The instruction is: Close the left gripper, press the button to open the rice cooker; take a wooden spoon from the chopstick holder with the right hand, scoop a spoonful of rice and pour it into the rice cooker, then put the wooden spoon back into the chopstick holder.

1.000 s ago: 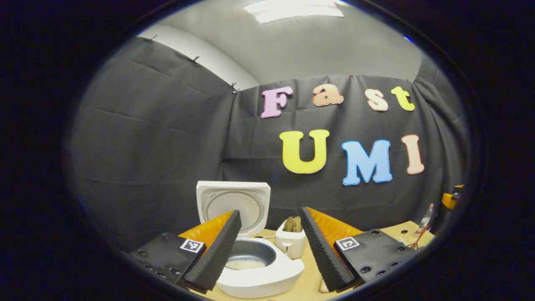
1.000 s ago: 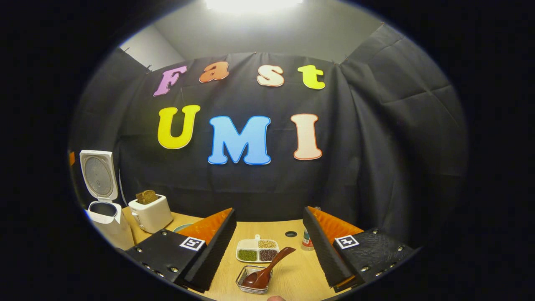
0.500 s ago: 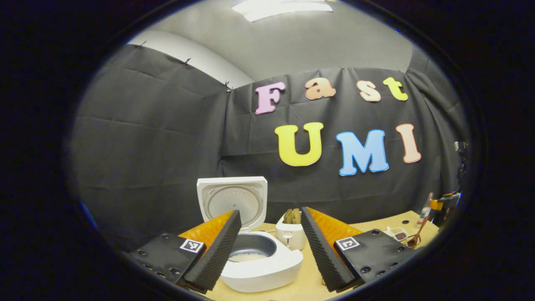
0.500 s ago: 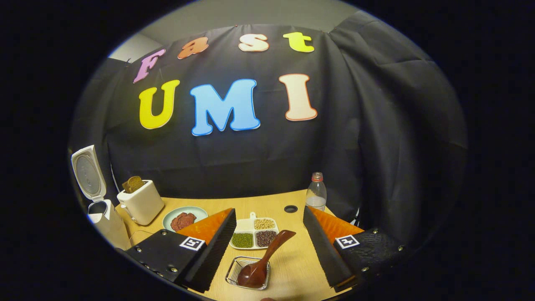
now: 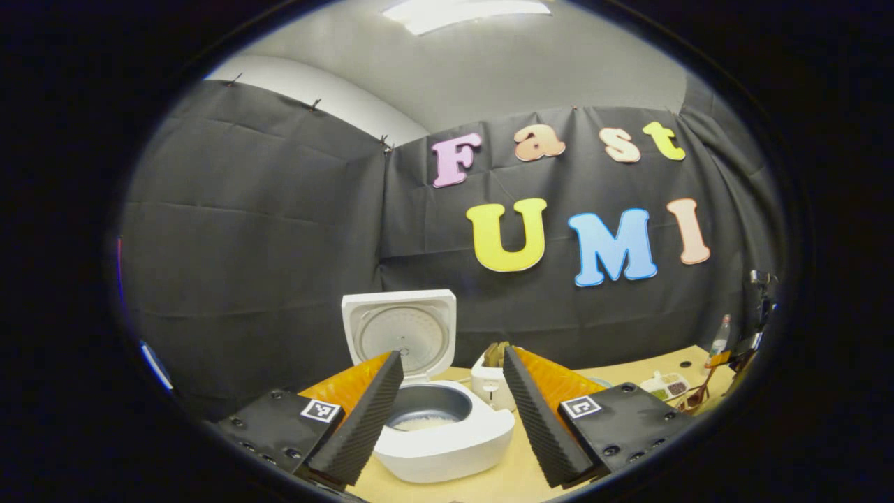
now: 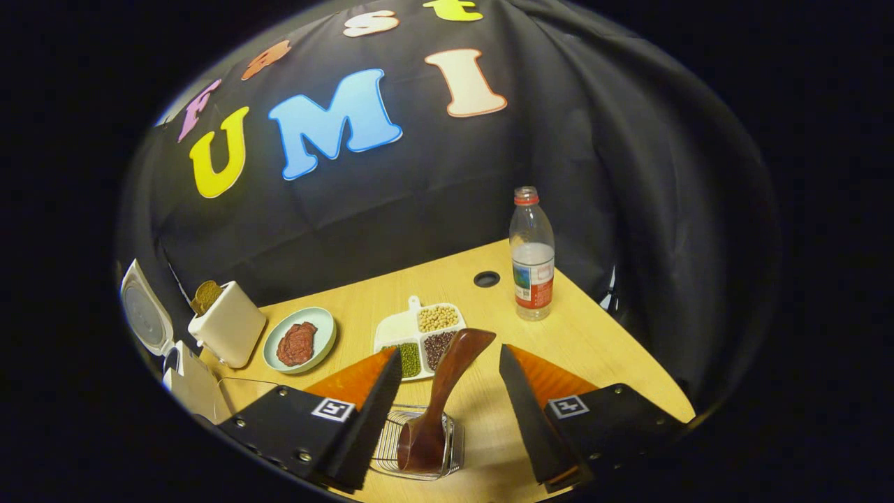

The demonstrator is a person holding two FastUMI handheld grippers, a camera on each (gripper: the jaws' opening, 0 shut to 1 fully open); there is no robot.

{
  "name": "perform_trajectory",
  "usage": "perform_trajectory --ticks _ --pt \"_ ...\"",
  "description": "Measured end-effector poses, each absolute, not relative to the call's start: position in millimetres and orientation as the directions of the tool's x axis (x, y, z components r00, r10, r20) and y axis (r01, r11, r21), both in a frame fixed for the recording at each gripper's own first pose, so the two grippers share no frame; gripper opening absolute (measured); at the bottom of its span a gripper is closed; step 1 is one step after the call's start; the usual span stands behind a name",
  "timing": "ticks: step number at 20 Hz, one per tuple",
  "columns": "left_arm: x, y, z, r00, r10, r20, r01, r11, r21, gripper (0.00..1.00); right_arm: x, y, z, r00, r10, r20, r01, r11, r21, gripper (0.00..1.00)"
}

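Table (image 6: 594, 335), wire holder (image 6: 454, 447) half hidden by fingers (image 6: 370, 412)

Bottle (image 6: 532, 256): coloured label band around middle, print too small to read. Left gripper (image 5: 450, 419): one square black-and-white coded marker on each finger mount, pattern only, no letters. Right gripper (image 6: 447, 419): same kind of square marker on each finger mount, no legible characters. No brand or number legible on rice cooker (image 5: 440, 436) or toaster (image 6: 227, 325).

You see a glossy wooden spoon (image 6: 447, 391), wire-mesh metal chopstick holder (image 6: 457, 440), matt wood-grain table (image 6: 601, 342), and a glossy plastic rice cooker (image 5: 447, 447) at 6 o'clock.
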State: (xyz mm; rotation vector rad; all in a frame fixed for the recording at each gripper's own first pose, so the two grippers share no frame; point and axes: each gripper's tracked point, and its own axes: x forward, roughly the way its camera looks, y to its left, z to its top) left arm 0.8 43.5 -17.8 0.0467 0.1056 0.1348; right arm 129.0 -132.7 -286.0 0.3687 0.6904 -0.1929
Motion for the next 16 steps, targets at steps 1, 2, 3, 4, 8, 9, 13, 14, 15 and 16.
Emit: perform_trajectory --ticks 1,2,3,4,8,9,13,14,15,16 --pt "-1 46 -19 0.984 0.144 -0.108 -0.138 0.989 0.054 0.95 126 -129 -293 0.737 -0.031 -0.675 0.303 0.908 0.290 0.81" --pt "-1 49 -20 0.982 0.151 -0.112 -0.146 0.988 0.054 0.95 124 -126 -301 0.714 -0.009 -0.700 0.313 0.898 0.308 0.81" --pt "-4 51 -20 0.981 0.157 -0.114 -0.152 0.987 0.054 0.95 123 -122 -306 0.704 0.009 -0.710 0.320 0.889 0.328 0.73" --pt "-4 54 -19 0.980 0.164 -0.114 -0.159 0.986 0.054 0.95 125 -123 -313 0.693 0.010 -0.721 0.330 0.885 0.329 0.62" --pt "-6 59 -22 0.977 0.172 -0.123 -0.166 0.984 0.061 0.95 127 -114 -306 0.715 0.042 -0.698 0.307 0.878 0.368 0.19" --pt "-6 60 -23 0.977 0.175 -0.123 -0.169 0.984 0.062 0.95 126 -108 -302 0.727 0.050 -0.685 0.299 0.875 0.380 0.19" --pt "-6 60 -20 0.980 0.163 -0.116 -0.159 0.986 0.047 1.00 123 -104 -272 0.768 0.031 -0.640 0.247 0.908 0.340 0.11" --pt "-6 61 -20 0.980 0.160 -0.116 -0.155 0.987 0.050 0.99 122 -102 -266 0.777 0.023 -0.629 0.236 0.916 0.325 0.12" --pt "-7 61 -23 0.981 0.155 -0.120 -0.150 0.987 0.052 0.99 121 -101 -257 0.787 0.019 -0.617 0.225 0.922 0.315 0.11" --pt "-6 61 -24 0.981 0.150 -0.121 -0.145 0.988 0.051 1.00 121 -99 -250 0.796 0.014 -0.605 0.215 0.928 0.305 0.11"
